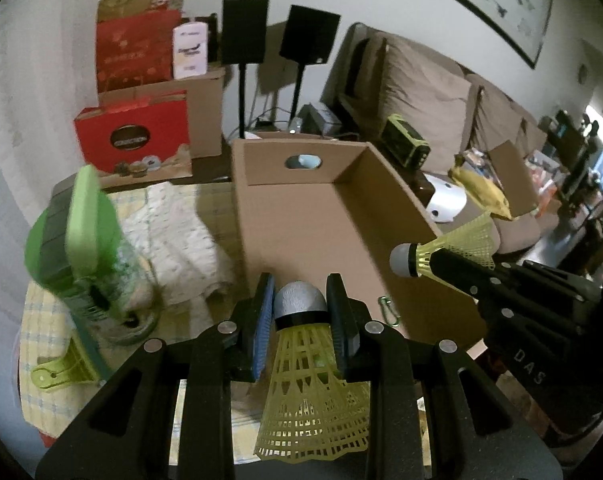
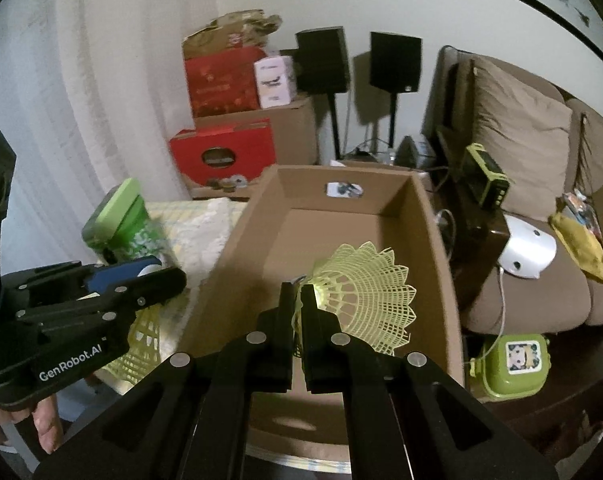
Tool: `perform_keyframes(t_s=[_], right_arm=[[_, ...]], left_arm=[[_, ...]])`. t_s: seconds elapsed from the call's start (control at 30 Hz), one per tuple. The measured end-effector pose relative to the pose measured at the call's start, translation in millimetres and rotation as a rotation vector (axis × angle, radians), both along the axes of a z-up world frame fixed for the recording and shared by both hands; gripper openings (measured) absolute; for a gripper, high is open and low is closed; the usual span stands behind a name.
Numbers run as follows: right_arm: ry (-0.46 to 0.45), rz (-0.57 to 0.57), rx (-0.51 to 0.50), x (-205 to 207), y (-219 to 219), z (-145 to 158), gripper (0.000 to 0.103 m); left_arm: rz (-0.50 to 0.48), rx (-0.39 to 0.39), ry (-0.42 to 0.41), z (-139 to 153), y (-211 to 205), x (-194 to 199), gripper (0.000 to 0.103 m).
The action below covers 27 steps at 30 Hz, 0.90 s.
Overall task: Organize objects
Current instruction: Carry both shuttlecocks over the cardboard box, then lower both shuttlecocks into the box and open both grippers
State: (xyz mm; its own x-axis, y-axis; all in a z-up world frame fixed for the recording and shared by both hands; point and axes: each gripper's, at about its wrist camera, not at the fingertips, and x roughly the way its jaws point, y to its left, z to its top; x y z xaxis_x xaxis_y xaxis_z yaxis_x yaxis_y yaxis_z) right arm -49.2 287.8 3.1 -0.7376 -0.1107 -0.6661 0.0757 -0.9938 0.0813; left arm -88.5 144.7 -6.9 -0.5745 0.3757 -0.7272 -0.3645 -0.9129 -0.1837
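My left gripper (image 1: pixel 300 285) is shut on a yellow mesh shuttlecock (image 1: pixel 309 392), its pads pressing the grey cap, skirt toward the camera. It hovers at the near edge of an open cardboard box (image 1: pixel 301 232). To the right, my right gripper (image 1: pixel 429 260) carries a second yellow shuttlecock (image 1: pixel 465 240) above the box's right side. In the right wrist view, the right gripper (image 2: pixel 298 290) is shut on the rim of that shuttlecock (image 2: pixel 365 296) over the box (image 2: pixel 341 236). The left gripper (image 2: pixel 169 270) is at left, its shuttlecock's skirt (image 2: pixel 141 348) hanging below.
A green-lidded container (image 1: pixel 85 236) stands left of the box on a pale checked cloth (image 1: pixel 173 232). A green carabiner (image 1: pixel 389 310) lies by the box. Red boxes (image 2: pixel 221 156) and speakers (image 2: pixel 321 60) stand behind, a sofa (image 2: pixel 521 140) at right. A small green case (image 2: pixel 509 364) sits lower right.
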Motion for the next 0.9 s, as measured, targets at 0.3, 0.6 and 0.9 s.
perform_keyframes(t_s=[0.3,0.6,0.9], right_arm=[[-0.014,-0.054,0.002,3,25,-7,0.003],[-0.064,-0.057,0.022,-14,30,-18,0.005],[-0.071,-0.090,0.034,-17,33,-21,0.025]], left_arm=[[-0.037,-0.022,0.000,-7,34,1,0.024],[-0.037,-0.046,-0.012,-15,50,-8,0.024],[-0.021,-0.053,-0.017,-19,48,-11,0.033]])
